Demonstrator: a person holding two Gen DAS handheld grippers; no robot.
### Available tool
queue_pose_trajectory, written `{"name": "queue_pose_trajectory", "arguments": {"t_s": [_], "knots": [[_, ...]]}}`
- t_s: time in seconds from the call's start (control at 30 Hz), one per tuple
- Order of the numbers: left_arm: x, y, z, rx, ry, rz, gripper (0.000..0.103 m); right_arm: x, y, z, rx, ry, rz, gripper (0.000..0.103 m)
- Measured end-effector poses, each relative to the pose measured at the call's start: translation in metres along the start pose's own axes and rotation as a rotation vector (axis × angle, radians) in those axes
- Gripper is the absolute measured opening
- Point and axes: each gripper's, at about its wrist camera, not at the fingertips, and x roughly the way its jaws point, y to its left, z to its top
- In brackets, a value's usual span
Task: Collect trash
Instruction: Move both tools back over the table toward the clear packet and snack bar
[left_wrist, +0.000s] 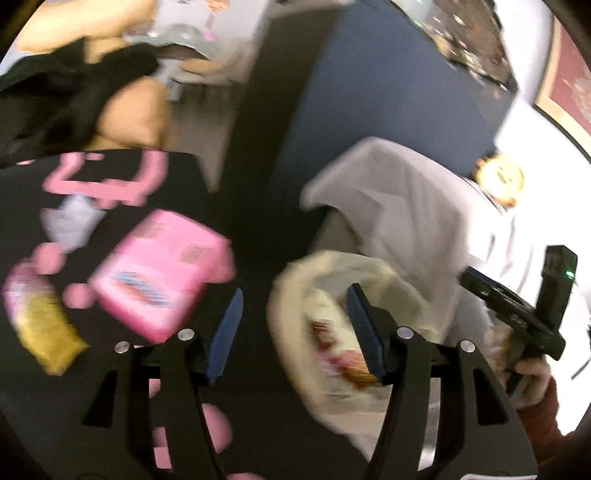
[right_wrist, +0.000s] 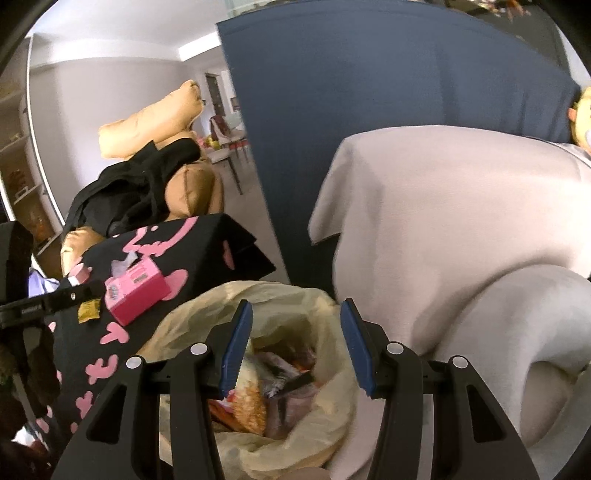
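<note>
Trash bag (right_wrist: 295, 332) gapes mouth-up under the right gripper (right_wrist: 295, 341), both grippers' jaws apart, empty.

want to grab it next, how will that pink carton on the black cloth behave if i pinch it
The pink carton looks like thin cardboard with flat faces, so it should hold its shape but may dent under a hard pinch. Its top looks torn open, so it is probably light, perhaps empty. It lies flat on the black cloth, so it will more likely slide than roll.
</note>
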Motion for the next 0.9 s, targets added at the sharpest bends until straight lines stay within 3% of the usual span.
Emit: {"name": "queue_pose_trajectory", "arguments": {"t_s": [0.23,0.5,0.7,0.9], "knots": [[-0.037,0.098,-0.007,-0.117,-0.062,0.181,0.056,0.018,0.046,0.006,-0.062,0.02,0.084,0.047],[-0.054,0.161,-0.02,-0.24,-0.061,0.275,0.056,0.055,0.124,0.013,-0.19,0.066,0.177,0.047],[-0.039,0.177,0.011,-0.168,-0.062,0.258,0.056,0.081,0.168,0.023,-0.261,0.07,0.187,0.047],[0.001,0.206,0.057,-0.137,-0.001,0.297,0.051,0.103,0.174,0.037,-0.216,0.06,0.199,0.047]]}}
